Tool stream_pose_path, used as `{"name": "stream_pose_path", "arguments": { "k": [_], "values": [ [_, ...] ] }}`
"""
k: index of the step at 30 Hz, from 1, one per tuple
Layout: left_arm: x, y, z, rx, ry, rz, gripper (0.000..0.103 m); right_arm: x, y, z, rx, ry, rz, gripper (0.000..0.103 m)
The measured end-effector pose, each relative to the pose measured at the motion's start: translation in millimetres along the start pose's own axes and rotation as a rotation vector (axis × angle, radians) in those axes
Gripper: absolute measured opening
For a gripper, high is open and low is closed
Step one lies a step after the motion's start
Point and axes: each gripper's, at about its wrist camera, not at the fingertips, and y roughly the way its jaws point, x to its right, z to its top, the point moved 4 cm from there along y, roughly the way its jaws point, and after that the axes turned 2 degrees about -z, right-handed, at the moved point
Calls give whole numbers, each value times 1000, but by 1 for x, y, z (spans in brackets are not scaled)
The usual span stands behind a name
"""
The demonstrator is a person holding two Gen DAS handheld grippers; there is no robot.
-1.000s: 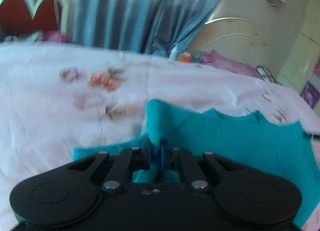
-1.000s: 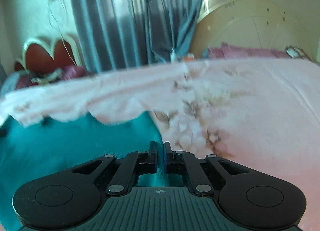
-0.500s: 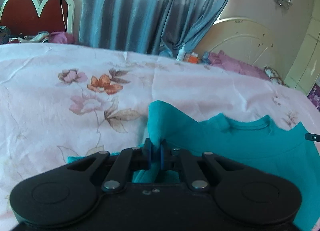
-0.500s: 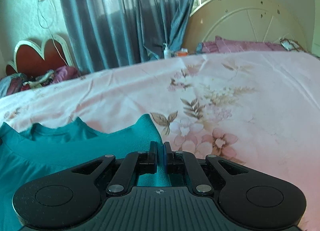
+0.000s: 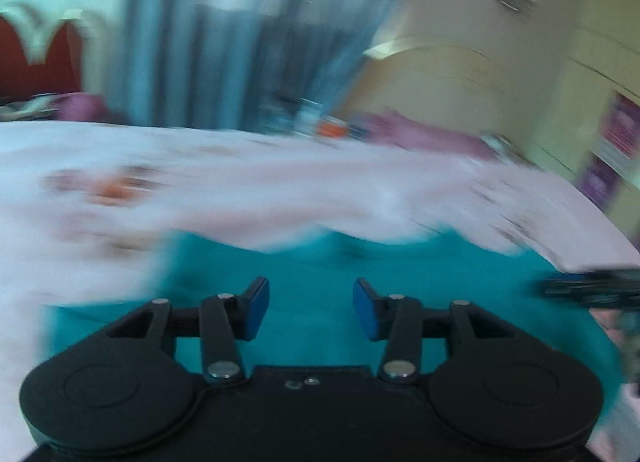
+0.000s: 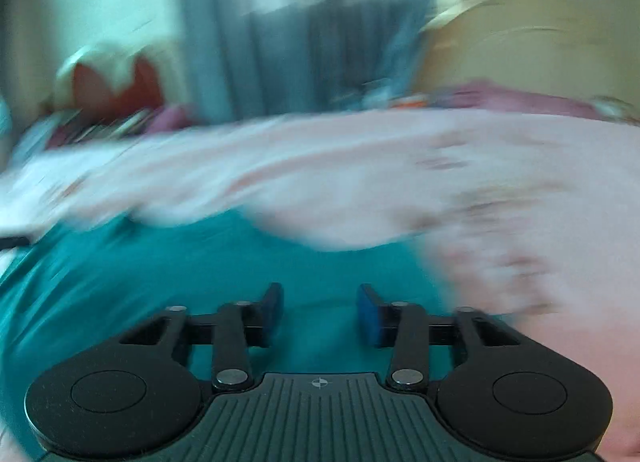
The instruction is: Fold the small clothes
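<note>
Your left gripper (image 5: 311, 308) and right gripper (image 6: 320, 314) have just opened — jaws apart, nothing between, above the teal shirt (image 5: 400, 282).

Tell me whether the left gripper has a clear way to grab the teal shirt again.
Probably yes. The left gripper has just opened, its jaws standing apart with the teal shirt spread directly below and ahead on the bedsheet; nothing lies between.

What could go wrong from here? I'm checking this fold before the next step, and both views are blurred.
1. Both grippers, left and right, have just been opening and nothing is pinched, so the teal shirt may settle crooked or let its fold slip open.
2. The open fingers sit low over the cloth; pulling away could snag and drag it across the floral bedsheet.
</note>
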Motion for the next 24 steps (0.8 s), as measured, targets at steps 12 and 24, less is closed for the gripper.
{"name": "stream_pose_path", "arguments": {
  "k": [12, 24],
  "values": [
    [-81, -30, -49, -43, -39, 175, 48, 110, -34, -32, -35, 192, -198, 39],
    [53, -23, -43, -7, 59, 25, 56, -46, -51, -38, 39, -56, 22, 48]
  ]
}}
